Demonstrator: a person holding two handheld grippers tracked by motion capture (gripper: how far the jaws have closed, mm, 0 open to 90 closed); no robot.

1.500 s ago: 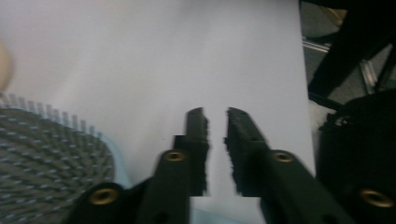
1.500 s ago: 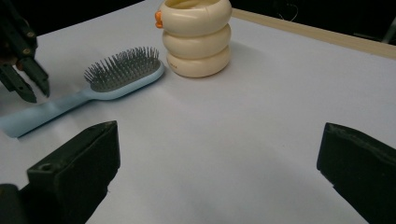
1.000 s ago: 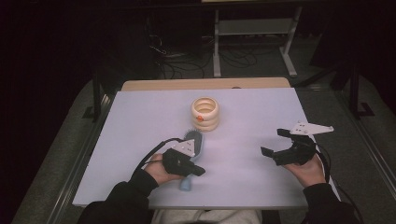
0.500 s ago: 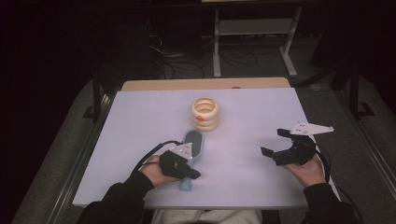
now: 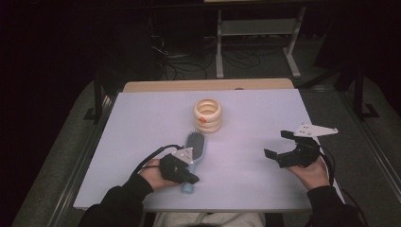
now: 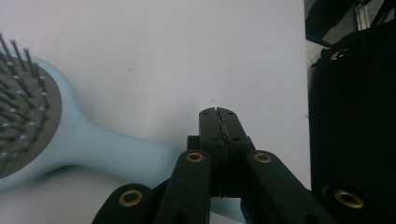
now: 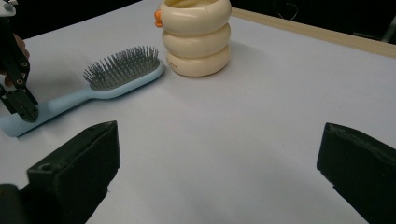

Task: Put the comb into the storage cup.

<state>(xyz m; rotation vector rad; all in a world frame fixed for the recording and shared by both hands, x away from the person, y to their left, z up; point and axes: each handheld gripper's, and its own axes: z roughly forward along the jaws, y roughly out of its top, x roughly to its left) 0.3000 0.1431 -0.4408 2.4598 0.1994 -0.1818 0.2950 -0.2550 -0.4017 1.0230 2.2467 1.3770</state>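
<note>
Since the earlier frames, the left gripper [image 5: 188, 178] has drawn back toward the person along the hairbrush [image 5: 194, 152], from over the brush neck to the lower part of the handle near its end. Its jaws are pressed fully together in the left gripper view, with nothing between them; the tips sit just over the pale blue handle [image 6: 135, 161], which runs under them, so they have no hold on the brush. From the right gripper view, that closed tip [image 7: 25, 112] sits at the handle close to its end, touching or nearly so; I cannot tell which.

The hairbrush lies flat on the white desk [image 5: 246, 118], bristles up, its handle pointing toward the person and its grey bristle pad [image 7: 122, 66] toward the far side. The head ends just beside a cream ringed cup [image 5: 208, 115], which stands upright past the brush near the middle of the desk and carries a small orange mark [image 7: 158, 19] on its side. Whether brush and cup touch is not clear.

Well apart, on the person's right, the right gripper [image 5: 283, 144] is held just above the desk with its jaws spread wide and empty, aimed across the desk toward the cup and brush.
</note>
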